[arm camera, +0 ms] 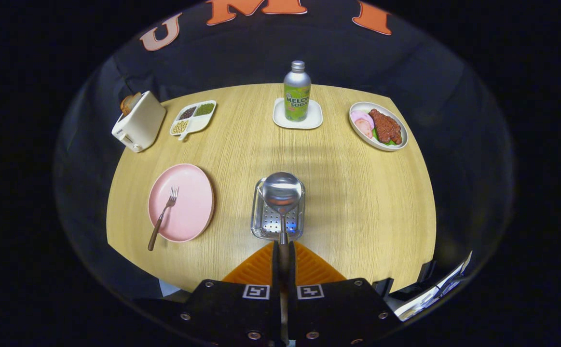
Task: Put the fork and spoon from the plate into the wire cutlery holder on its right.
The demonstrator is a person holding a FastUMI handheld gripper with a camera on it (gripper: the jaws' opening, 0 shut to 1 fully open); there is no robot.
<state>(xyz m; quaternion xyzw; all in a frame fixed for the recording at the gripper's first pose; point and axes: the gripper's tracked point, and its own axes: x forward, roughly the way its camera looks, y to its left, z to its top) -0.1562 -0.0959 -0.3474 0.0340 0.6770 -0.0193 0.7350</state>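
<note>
My gripper [283,250] is shut on the handle of a metal spoon [281,193], whose bowl points forward and hangs over the wire cutlery holder [265,222] just ahead of the fingers. The holder is a perforated metal basket standing on the wooden table [357,193], to the right of the pink plate [188,212]. A fork [163,217] with a brown handle lies on that plate, tines pointing away, its handle sticking out past the plate's near rim.
Beyond the holder a soda bottle [297,91] stands on a white coaster. A plate of meat [379,126] is at the far right. A toaster [138,121] and a divided dish of beans [193,117] sit at the far left.
</note>
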